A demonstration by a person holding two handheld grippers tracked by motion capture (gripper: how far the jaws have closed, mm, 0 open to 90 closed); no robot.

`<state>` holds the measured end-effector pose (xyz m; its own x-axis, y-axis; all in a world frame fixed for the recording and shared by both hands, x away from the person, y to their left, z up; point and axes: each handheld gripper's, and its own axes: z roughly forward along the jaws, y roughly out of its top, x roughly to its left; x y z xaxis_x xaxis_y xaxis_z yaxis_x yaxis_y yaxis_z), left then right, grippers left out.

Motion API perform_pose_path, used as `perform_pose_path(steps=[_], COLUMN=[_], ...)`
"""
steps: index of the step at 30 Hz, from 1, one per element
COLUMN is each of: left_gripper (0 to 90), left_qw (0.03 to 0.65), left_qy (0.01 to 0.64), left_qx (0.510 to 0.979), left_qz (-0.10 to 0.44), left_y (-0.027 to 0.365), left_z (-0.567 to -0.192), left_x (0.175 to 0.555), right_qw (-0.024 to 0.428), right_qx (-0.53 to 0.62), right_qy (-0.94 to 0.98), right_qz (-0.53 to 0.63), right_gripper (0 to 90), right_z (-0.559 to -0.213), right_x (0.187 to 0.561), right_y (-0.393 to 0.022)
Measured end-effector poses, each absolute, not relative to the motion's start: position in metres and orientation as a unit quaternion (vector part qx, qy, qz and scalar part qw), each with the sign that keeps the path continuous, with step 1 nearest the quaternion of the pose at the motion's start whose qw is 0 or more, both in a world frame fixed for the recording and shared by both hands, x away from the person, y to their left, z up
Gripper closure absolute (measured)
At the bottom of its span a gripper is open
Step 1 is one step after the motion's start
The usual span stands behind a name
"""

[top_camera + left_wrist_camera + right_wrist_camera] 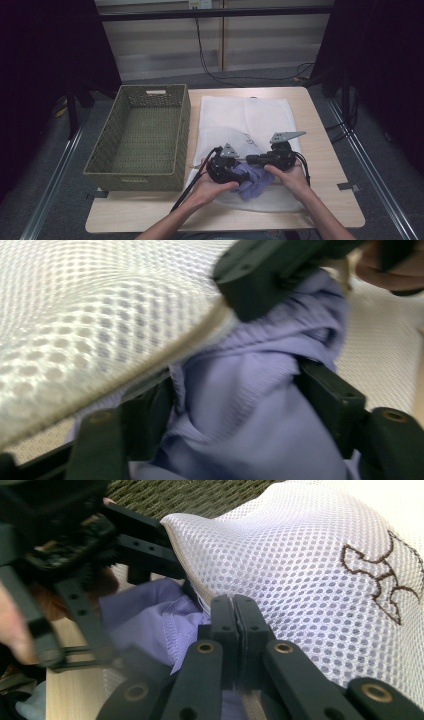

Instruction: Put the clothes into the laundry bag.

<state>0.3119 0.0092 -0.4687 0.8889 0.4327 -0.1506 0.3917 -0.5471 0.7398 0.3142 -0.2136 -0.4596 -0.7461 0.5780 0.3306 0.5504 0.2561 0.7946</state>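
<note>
The right gripper has its jaws pressed together on the rim of the white mesh laundry bag, pinching the edge and lifting it so the mouth stays raised. The left gripper has its jaws apart, with the lilac garment bunched between them; the pads look slack against the cloth, not biting it. In the high view both grippers meet at the near edge of the mesh bag, which lies flat on the right half of the table, and the lilac garment sits at the bag's near mouth, partly under the raised rim. A woven basket stands to the left, just beside the bag. The step in hand looks like stuffing the garment into the bag: the left gripper seems to be letting go after a push. Next, it likely needs a fresh grip on the cloth nearer the person, then another push toward the far end, while the right keeps the rim up
</note>
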Motion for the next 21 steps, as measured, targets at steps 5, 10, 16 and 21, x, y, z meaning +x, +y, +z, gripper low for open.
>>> perform_pose_path(steps=[5,10,16,21], left_gripper=[27.9,26.9,34.2,48.8], left_qw=[0.405,0.423,0.437,0.452], left_qy=[0.210,0.211,0.196,0.185], left_qx=[0.889,0.880,0.877,0.872], left_qz=[0.036,0.037,0.044,0.034], left_y=[0.020,0.036,0.055,0.076], left_z=[-0.460,-0.451,-0.441,-0.434], left_x=[0.302,0.294,0.280,0.265], right_qw=[0.015,0.013,0.013,0.013], right_qx=[0.357,0.356,0.358,0.356], right_qy=[0.792,0.793,0.792,0.790], right_qz=[0.495,0.494,0.495,0.499], right_gripper=[86.8,86.1,83.6,80.3], right_z=[-0.461,-0.462,-0.462,-0.461], right_x=[0.314,0.315,0.315,0.315], right_y=[-0.214,-0.214,-0.215,-0.215])
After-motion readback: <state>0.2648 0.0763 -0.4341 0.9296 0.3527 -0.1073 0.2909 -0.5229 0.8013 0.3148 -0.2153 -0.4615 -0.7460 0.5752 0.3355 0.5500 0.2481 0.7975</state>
